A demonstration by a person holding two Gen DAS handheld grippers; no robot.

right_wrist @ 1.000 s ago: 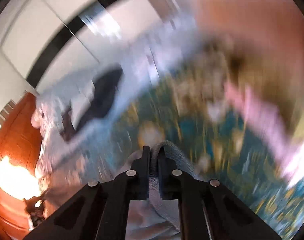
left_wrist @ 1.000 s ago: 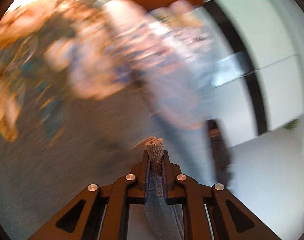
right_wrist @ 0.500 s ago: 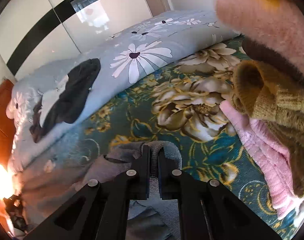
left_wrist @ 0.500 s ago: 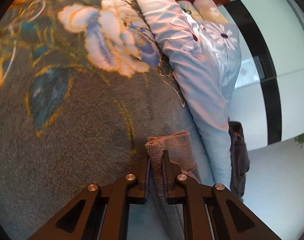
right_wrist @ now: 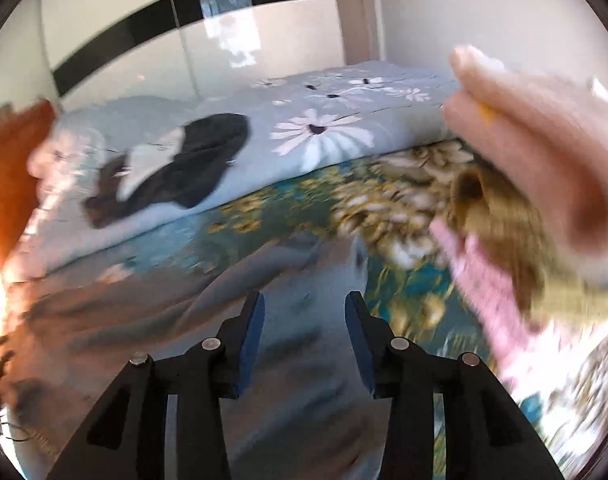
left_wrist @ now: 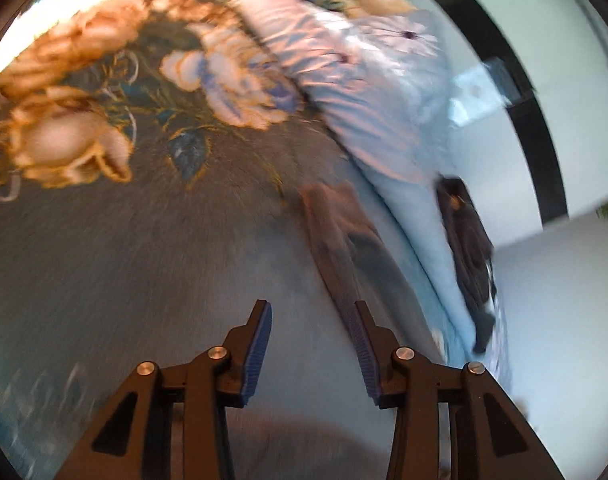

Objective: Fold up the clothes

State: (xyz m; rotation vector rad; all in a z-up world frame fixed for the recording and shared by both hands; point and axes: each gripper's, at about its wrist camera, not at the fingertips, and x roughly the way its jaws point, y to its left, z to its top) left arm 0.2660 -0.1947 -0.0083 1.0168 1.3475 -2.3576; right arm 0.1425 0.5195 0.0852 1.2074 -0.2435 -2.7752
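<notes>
- Grey garment (right_wrist: pixel 287 320) lies on the floral blanket (right_wrist: pixel 404 280), directly beneath and beyond the right gripper (right_wrist: pixel 304 320), whose jaws are spread, empty.
- Left gripper (left_wrist: pixel 312 332) likewise spread; a grey fold (left_wrist: pixel 336 232) lies just beyond, right.

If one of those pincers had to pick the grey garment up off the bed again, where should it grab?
Probably at the far edge of the grey garment, where the cloth bunches into a raised fold on the floral blanket. The open right gripper could come straight forward and down, one finger each side of that ridge; the flat middle offers nothing to pinch.
</notes>
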